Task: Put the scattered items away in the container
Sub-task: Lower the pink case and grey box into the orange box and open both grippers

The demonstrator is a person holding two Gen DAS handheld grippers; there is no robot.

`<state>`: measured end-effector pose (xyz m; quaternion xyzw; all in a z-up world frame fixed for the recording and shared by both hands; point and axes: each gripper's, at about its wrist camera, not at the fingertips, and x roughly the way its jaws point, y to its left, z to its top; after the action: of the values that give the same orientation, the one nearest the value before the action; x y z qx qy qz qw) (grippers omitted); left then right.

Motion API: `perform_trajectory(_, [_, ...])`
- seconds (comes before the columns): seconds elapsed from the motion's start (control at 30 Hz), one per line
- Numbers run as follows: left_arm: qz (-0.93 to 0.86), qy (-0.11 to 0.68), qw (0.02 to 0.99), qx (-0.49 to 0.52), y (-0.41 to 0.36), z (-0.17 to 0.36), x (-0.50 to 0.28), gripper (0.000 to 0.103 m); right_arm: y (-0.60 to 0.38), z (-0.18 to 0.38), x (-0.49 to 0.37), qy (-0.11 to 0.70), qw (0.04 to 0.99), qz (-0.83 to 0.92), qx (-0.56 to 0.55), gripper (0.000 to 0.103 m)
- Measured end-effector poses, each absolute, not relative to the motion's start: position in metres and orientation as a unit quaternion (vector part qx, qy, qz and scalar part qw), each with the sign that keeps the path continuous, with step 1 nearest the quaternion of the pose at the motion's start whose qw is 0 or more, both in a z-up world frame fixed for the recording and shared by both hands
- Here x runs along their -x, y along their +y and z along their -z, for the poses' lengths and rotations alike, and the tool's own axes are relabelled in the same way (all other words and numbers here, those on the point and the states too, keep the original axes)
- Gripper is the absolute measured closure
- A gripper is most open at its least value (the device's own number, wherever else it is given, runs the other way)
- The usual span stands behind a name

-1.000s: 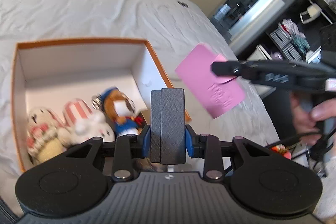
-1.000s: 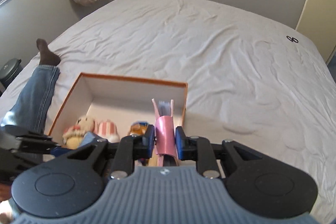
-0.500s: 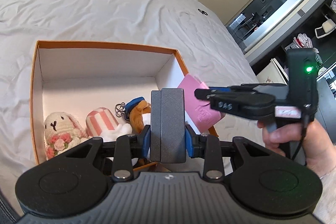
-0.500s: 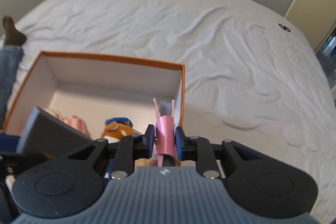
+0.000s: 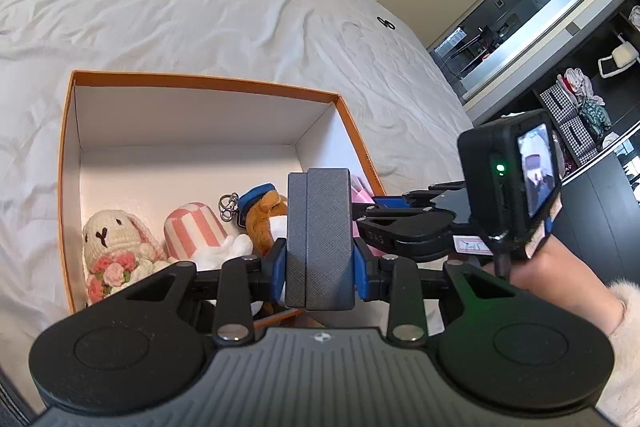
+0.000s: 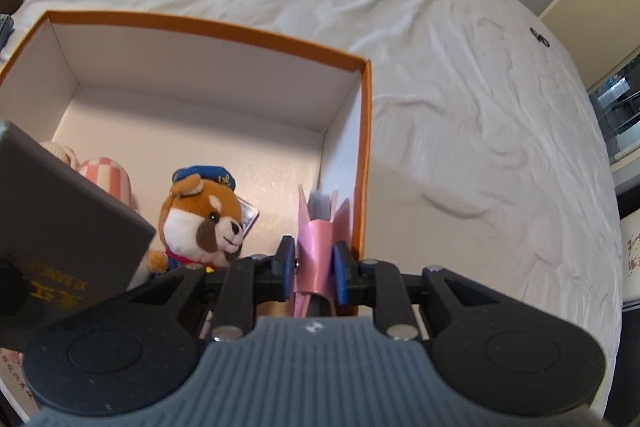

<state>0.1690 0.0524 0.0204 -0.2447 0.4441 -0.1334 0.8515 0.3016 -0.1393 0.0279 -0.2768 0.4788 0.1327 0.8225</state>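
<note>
Left wrist view: the left tongs (image 5: 320, 247) are clenched on a grey textured case (image 5: 320, 227) at lower centre of the frame, held upright above the near edge of an orange box (image 5: 200, 79) with white inner walls. The box rests on a white bed (image 5: 180, 7). In its lower left corner lie a crocheted rabbit (image 5: 110, 231), a pink-striped plush (image 5: 192, 229) and a dog plush with a blue cap (image 5: 262, 211). At right, a hand (image 5: 560, 271) in a pale fluffy sleeve carries the right tongs, with a camera (image 5: 516, 183) mounted on top.

Right wrist view: the right tongs (image 6: 312, 267) grasp a pink booklet (image 6: 316, 251) edge-on, at lower centre, inside the box (image 6: 366, 155) just beside its right wall. The dog plush (image 6: 204, 219) sits to the left of the booklet. The grey case (image 6: 64, 207) fills the lower left of the frame.
</note>
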Motion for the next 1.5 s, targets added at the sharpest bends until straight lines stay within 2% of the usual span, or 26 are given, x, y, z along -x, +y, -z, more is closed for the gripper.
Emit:
perform_trajectory(0.33, [0.136, 0.446, 0.849, 0.249, 0.055, -0.018, -0.172, 0.065, -0.134, -0.024, -0.314, 0.526, 0.782, -0.145, 0.303, 0.079])
perform_trajectory(0.8, [0.136, 0.448, 0.848, 0.249, 0.056, -0.018, -0.174, 0.065, -0.138, -0.028, -0.297, 0.547, 0.745, -0.17, 0.341, 0.085])
perform_trajectory(0.9, [0.135, 0.449, 0.847, 0.249, 0.056, -0.017, -0.174, 0.065, -0.139, -0.026, -0.296, 0.554, 0.737, -0.177, 0.345, 0.096])
perform_trajectory(1.03, [0.135, 0.453, 0.846, 0.248, 0.056, -0.016, -0.175, 0.065, -0.147, -0.011, -0.301, 0.578, 0.724, -0.177, 0.333, 0.098])
perform_trajectory(1.23, [0.135, 0.451, 0.847, 0.248, 0.059, -0.018, -0.177, 0.065, -0.15, -0.021, -0.302, 0.579, 0.729, -0.183, 0.316, 0.095])
perform_trajectory(1.5, [0.129, 0.453, 0.848, 0.243, 0.058, -0.019, -0.18, 0.065, -0.147, -0.044, -0.321, 0.522, 0.777, -0.195, 0.294, 0.094])
